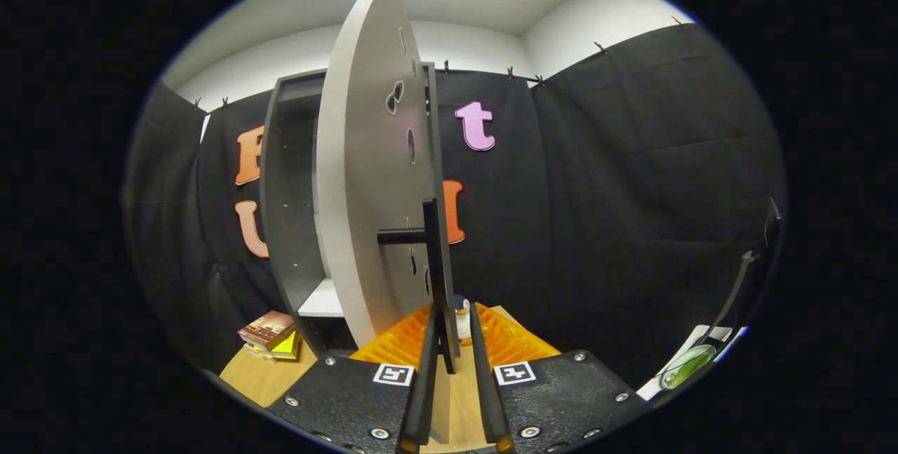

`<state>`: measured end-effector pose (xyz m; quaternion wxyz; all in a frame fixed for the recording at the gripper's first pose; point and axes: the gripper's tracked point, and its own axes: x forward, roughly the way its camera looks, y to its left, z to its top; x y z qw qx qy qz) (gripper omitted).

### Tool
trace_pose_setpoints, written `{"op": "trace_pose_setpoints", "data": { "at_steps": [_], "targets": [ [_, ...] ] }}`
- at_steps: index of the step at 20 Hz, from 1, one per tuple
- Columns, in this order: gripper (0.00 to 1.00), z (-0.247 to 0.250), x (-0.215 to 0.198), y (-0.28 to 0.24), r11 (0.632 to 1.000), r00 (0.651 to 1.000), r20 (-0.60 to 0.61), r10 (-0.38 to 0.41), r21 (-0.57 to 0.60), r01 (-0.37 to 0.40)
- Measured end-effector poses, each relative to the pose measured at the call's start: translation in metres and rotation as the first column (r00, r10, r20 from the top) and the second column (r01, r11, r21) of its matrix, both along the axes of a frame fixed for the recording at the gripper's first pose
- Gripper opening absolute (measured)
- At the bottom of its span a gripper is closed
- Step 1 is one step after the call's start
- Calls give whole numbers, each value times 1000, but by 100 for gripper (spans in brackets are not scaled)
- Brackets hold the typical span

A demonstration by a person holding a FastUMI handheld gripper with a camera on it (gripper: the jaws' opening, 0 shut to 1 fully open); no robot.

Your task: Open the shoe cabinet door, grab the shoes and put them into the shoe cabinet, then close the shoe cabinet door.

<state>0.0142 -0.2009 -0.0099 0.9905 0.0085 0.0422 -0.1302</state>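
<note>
While the shoe cabinet door stands swung out edge-on toward the camera, its pale panel rises from just ahead of the fingers to the twelve o'clock position. A dark bar handle is fixed to the door's right face by a short horizontal post. The lower end of this handle sits between the two fingers of the hand-held gripper. The fingers stand narrowly apart on either side of the bar; whether both press on it cannot be told. Several dark cut-out holes mark the door's right face.

Behind the door, at roughly ten o'clock from the fingers, the shoe cabinet stands open, showing a dark interior, grey side walls and a pale shelf board low inside. No shoes can be made out within from this angle.

Just beyond the fingertips, a small penguin figure stands on the wooden surface. An orange ribbed item lies on either side of it. At eight o'clock, beside the cabinet's base, a small stack of books lies on the surface. At four o'clock, near the cloth wall, a green round object rests on a white sheet, its nature unclear.
</note>
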Motion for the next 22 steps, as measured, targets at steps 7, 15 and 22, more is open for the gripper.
{"op": "trace_pose_setpoints", "data": {
  "at_steps": [7,15,22],
  "targets": [
    [23,3,-5,-14,999,999,-6,39,-30,-40],
    [24,5,-5,-27,997,997,0,76,-33,-76],
    [25,18,-20,-45,994,999,24,38,-105,-35]
  ]
}}
